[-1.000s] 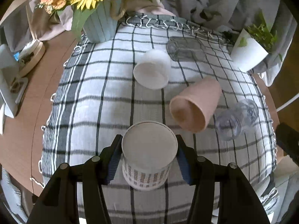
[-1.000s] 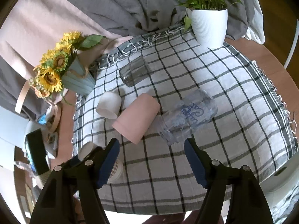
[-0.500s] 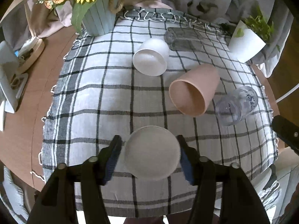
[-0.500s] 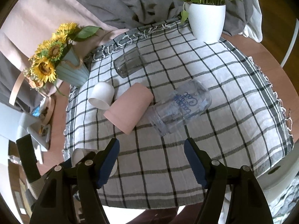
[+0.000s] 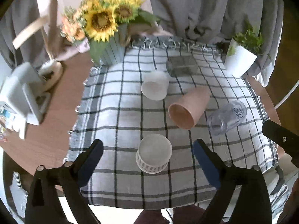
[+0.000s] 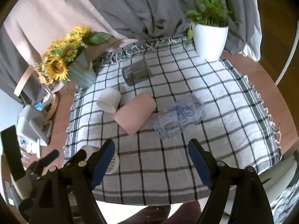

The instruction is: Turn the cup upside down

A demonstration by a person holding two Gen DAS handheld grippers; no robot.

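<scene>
A home dining spot: round wooden table (image 5: 61,100) under checked grey-and-white cloth (image 5: 119,115), sunflowers in a blue vase (image 5: 110,50), grey curtains (image 6: 149,5).

A round wooden table (image 5: 56,112) is covered w/ a checked cloth (image 5: 115,100). On the cloth, centre frame: a patterned cup (image 5: 153,154) set base-up; a white cup (image 5: 155,87), pink cup (image 5: 188,108), clear jar (image 5: 227,114) & glass tumbler (image 5: 182,66) laid on their sides. Sunflower vase (image 5: 110,50) seen upper left, white plant pot (image 5: 240,61) upper right.
</scene>
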